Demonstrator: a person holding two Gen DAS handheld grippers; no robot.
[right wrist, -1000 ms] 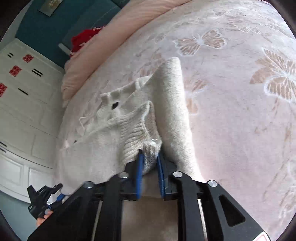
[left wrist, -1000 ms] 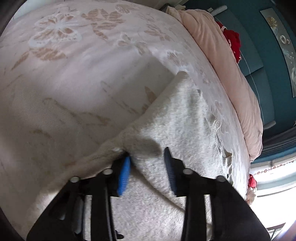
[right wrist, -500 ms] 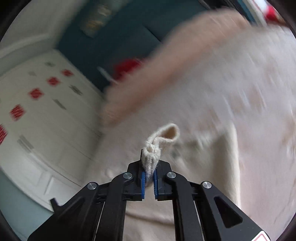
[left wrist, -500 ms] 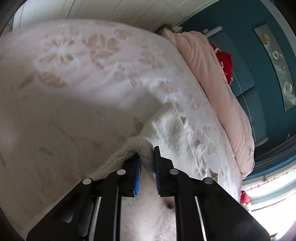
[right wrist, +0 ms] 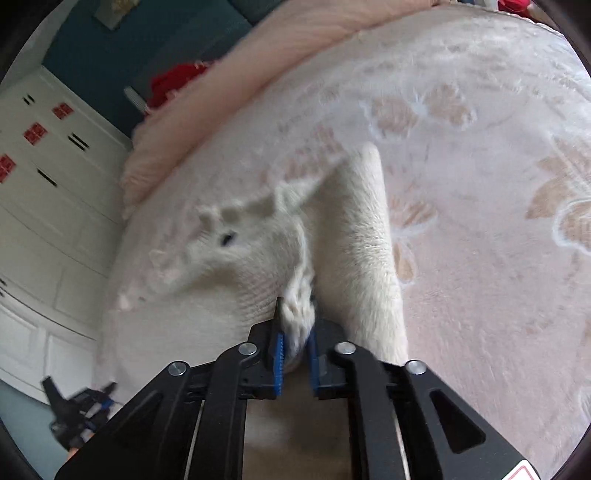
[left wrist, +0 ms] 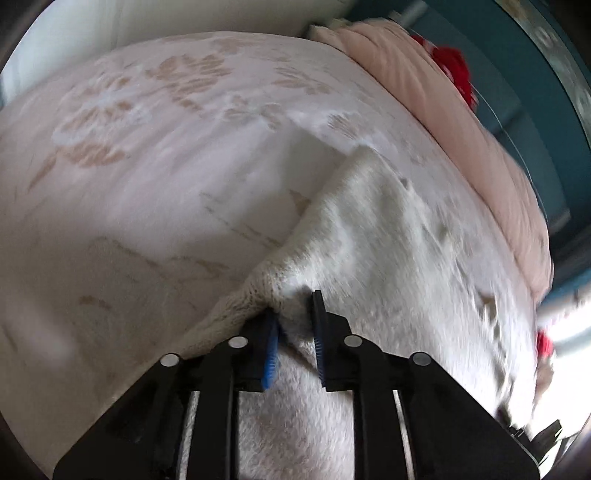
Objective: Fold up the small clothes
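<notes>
**Cream knit held at two points on the bed**

A small cream knitted garment (right wrist: pixel 343 236) lies spread on the bed (right wrist: pixel 480 258), whose pale pink cover carries a tan flower pattern. One long part of it runs up the cover as a straight band, and beside that the body of the knit is bunched and wrinkled, with a small dark hole showing in it.

The right tongs (right wrist: pixel 295 345) are closed on a thick ribbed edge of the garment, which fills the narrow gap between the blue pads. The left tongs (left wrist: pixel 295 341) sit at another edge (left wrist: pixel 258 291) of the same knit; cloth lies between the blue pads (left wrist: pixel 269 347), but there is a visible gap, and I cannot tell whether they pinch it or are loosened.

Around the work: a peach-pink quilt (left wrist: pixel 461 122) is rolled along the far side of the bed, with something red (left wrist: pixel 454 70) lying on it against a teal wall (right wrist: pixel 166 33). White cupboards (right wrist: pixel 48 177) with red squares stand beside the bed in the right wrist view. The left tongs also show low at that view's left edge (right wrist: pixel 77 413)
</notes>
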